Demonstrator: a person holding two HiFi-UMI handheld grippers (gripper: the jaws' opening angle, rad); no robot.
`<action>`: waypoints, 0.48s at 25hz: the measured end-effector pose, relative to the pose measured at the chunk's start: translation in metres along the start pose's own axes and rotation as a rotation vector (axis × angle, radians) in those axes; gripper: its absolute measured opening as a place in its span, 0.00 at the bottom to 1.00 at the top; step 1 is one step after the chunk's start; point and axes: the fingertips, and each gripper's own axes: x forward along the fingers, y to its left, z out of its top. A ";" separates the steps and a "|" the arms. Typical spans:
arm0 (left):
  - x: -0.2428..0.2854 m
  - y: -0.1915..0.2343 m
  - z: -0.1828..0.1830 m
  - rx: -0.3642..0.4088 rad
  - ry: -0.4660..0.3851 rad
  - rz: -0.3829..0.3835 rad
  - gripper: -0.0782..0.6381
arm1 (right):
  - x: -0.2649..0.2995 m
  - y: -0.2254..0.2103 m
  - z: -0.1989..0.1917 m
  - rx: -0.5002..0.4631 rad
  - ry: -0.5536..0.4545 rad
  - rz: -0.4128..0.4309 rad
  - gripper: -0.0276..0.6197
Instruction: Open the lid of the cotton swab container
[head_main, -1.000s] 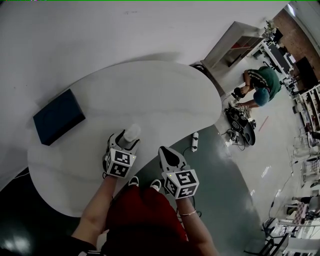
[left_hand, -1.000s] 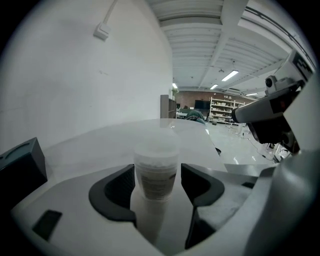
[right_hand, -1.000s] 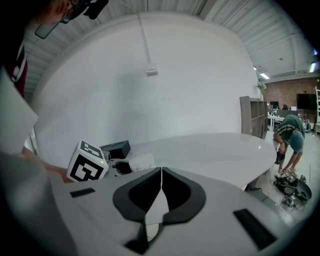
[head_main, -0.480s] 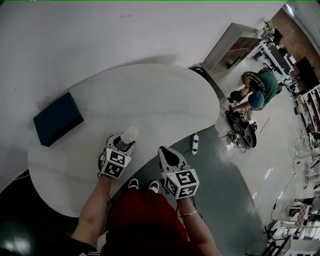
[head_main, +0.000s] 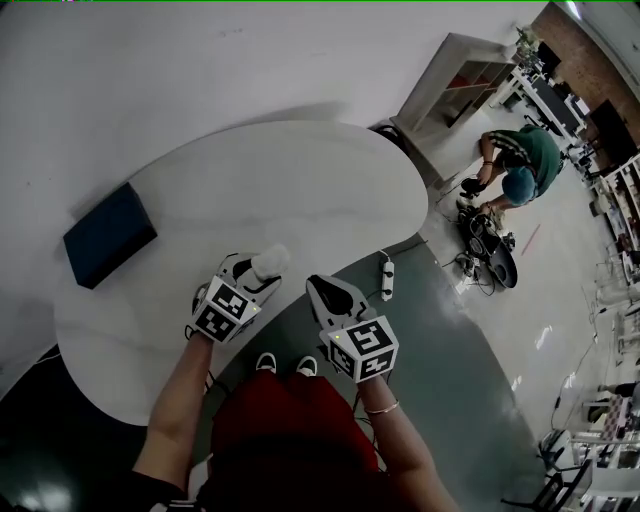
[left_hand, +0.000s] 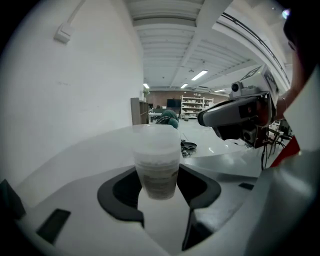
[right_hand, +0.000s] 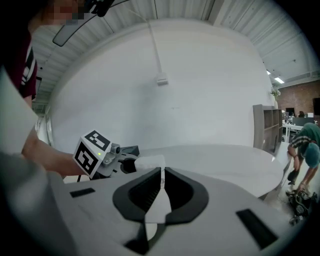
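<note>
**Work surface.** A white table (head_main: 300, 170) with rounded edges carries the items. A dark blue box (head_main: 108, 236) lies flat near the left edge of the table, well apart from both grippers.

**Left gripper.** The left gripper (head_main: 250, 280) is positioned over the near edge of the table, about midway along it. Its jaws have just been closing and stand fairly wide. The cotton swab container (left_hand: 156, 162) is between them, and both dark jaw pads bear on its sides. The container is a translucent tub that narrows toward its base, with a printed band around the body. It stands upright between the jaws in the left gripper view. The lid (left_hand: 156, 137) is wider than the body and is seated on top of the container. Whether the base rests on the tabletop cannot be determined.

**Right gripper.** The right gripper (head_main: 322, 292) is just beside the left gripper, on the person's right. It is off the near edge of the table and over the floor. Its jaws are fully together with nothing between them. It is not in contact with the container. In the right gripper view, the closed jaw tips point toward the left gripper and the container.

**Surroundings.** A power strip (head_main: 386, 278) lies on the grey floor beyond the near edge of the table. Further right, a person in a green top (head_main: 520, 165) bends over equipment on the floor. A shelf unit (head_main: 455, 85) stands against the wall past the far right end of the table.
</note>
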 end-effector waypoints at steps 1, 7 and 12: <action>0.003 -0.006 0.006 0.014 0.000 -0.019 0.43 | -0.004 -0.002 0.003 -0.009 -0.004 0.013 0.07; 0.023 -0.045 0.033 0.099 0.010 -0.137 0.43 | -0.028 -0.016 0.013 -0.062 -0.017 0.080 0.07; 0.032 -0.066 0.049 0.150 0.027 -0.214 0.43 | -0.043 -0.026 0.022 -0.120 -0.023 0.115 0.09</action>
